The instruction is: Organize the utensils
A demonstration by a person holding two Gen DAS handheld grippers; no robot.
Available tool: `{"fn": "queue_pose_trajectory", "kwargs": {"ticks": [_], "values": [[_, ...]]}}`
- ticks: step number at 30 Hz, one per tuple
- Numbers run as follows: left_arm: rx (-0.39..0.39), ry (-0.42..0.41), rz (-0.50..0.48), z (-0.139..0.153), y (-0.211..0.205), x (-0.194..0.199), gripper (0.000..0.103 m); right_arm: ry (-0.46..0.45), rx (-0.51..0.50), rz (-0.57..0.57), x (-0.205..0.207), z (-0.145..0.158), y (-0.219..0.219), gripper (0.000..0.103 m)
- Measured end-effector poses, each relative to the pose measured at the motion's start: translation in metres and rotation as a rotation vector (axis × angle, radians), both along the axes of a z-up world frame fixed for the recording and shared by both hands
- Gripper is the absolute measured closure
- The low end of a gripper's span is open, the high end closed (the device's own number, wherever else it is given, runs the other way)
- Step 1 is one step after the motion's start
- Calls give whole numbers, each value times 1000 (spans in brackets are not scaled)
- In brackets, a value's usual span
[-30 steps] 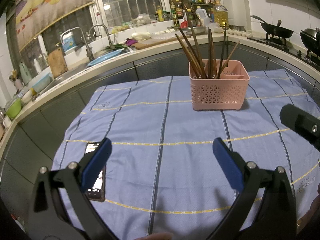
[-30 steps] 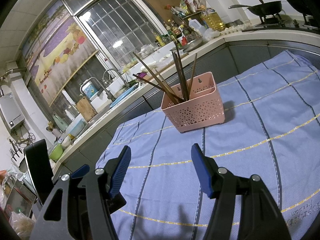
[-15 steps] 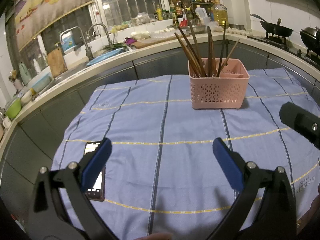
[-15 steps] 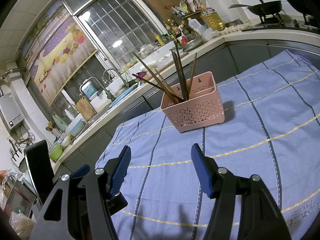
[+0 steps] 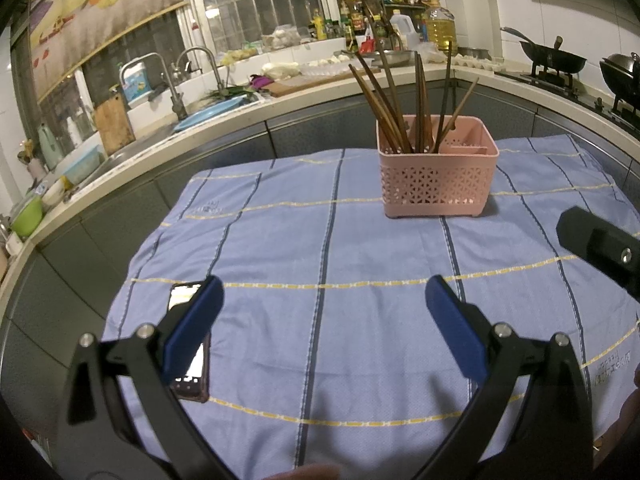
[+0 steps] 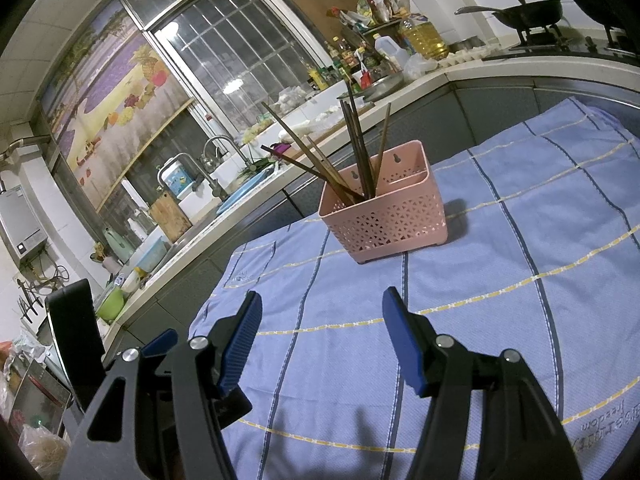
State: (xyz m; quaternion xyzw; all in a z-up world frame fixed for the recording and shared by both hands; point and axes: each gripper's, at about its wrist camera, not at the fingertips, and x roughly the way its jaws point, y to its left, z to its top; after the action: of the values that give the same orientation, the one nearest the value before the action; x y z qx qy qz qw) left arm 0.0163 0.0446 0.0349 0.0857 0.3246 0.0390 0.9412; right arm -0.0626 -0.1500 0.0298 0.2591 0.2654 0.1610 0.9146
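Standing in a perforated pink plastic basket (image 5: 438, 176), slim wooden chopsticks (image 5: 400, 96); both grippers' fingers apart, empty.

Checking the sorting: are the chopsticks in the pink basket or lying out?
In: the chopsticks stand leaning inside the pink basket; none lie on the cloth.

Bench (image 5: 248, 432) is covered with a blue cloth (image 5: 360, 260) striped in dark and yellow lines. Pink perforated basket (image 5: 438, 184) sits far, right of centre, holding chopsticks (image 5: 400, 108) upright. Phone (image 5: 192, 376) lies flat, near left edge.
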Motion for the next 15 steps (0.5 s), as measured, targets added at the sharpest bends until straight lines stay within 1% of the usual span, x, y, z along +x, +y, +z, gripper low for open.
{"fn": "queue_pose_trajectory", "kwargs": {"ticks": [6,15], "values": [[0,2,1,0,-1,0,6,10,1,2,-6,-6,-2,40],[5,11,-4,-11,-5,-6,6,9,1,-4,-8,-11,-5,40]]}}
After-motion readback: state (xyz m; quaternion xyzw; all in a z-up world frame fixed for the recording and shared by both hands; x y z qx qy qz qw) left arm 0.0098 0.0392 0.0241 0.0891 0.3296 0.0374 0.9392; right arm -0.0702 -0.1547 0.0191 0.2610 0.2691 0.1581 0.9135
